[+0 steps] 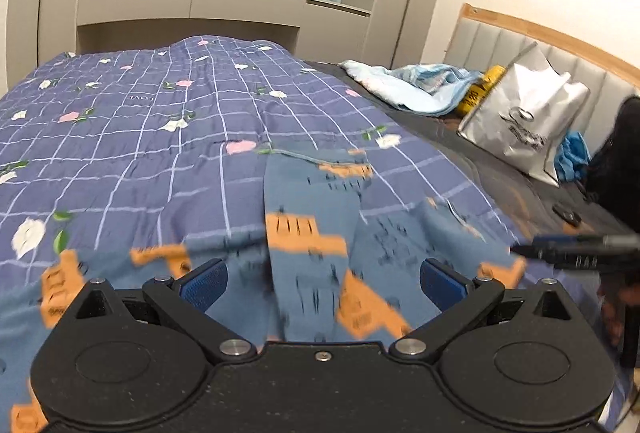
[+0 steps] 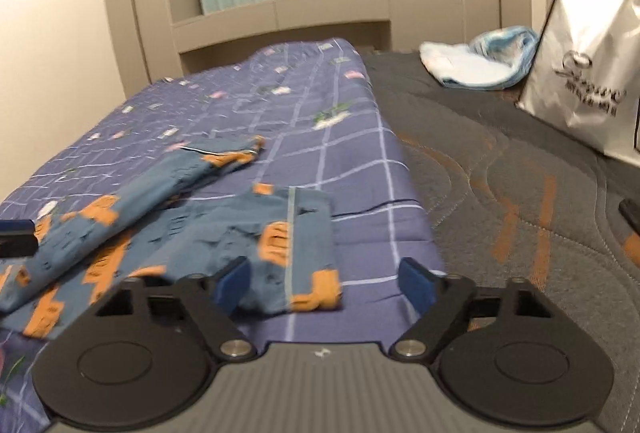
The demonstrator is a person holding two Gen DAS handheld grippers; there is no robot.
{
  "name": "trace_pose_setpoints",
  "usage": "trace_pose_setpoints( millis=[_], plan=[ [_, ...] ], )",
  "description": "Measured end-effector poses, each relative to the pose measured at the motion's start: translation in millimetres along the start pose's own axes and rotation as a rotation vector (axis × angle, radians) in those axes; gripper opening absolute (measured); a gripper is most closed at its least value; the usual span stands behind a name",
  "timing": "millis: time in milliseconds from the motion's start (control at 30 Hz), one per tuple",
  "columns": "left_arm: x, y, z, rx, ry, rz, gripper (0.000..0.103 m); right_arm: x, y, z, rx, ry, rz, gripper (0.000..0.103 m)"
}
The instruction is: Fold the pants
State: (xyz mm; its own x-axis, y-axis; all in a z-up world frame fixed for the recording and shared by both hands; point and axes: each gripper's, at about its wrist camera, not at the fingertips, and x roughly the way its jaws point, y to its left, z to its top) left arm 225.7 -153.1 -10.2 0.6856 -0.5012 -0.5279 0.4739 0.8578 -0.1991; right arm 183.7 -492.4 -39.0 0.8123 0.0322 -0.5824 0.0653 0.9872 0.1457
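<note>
Blue pants with orange truck prints lie spread on a purple checked quilt (image 1: 160,137). In the left wrist view the pants (image 1: 312,233) run away from my left gripper (image 1: 324,283), which is open with fabric lying between its blue pads. In the right wrist view the pants (image 2: 224,233) lie with two legs pointing away, one leg end (image 2: 296,261) just in front of my right gripper (image 2: 326,287), which is open and holds nothing. The right gripper's tip (image 1: 568,253) shows at the right edge of the left wrist view.
A silver shopping bag (image 1: 524,121) and a light blue bundled cloth (image 1: 408,85) sit on the grey mattress (image 2: 500,173) by the padded headboard (image 1: 540,45). A dark object (image 1: 566,215) lies on the mattress. Beige cabinets and a green curtain stand behind the bed.
</note>
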Motion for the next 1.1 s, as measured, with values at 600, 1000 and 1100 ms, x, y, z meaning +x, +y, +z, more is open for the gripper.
trace_pose_setpoints(
  millis=[600,1000,1100],
  plan=[
    [30.0,18.0,26.5,-0.173,0.020,-0.056,0.081,9.4,-0.8,13.3,-0.165,0.065,-0.019,0.005],
    [21.1,37.3,7.7,-0.256,0.063,-0.078,0.082,34.2,45.9,57.4,-0.262,0.060,0.069,0.059],
    [21.3,40.5,3.2,-0.292,0.075,-0.092,0.070,59.1,79.6,82.5,-0.311,0.069,0.131,0.059]
  ],
)
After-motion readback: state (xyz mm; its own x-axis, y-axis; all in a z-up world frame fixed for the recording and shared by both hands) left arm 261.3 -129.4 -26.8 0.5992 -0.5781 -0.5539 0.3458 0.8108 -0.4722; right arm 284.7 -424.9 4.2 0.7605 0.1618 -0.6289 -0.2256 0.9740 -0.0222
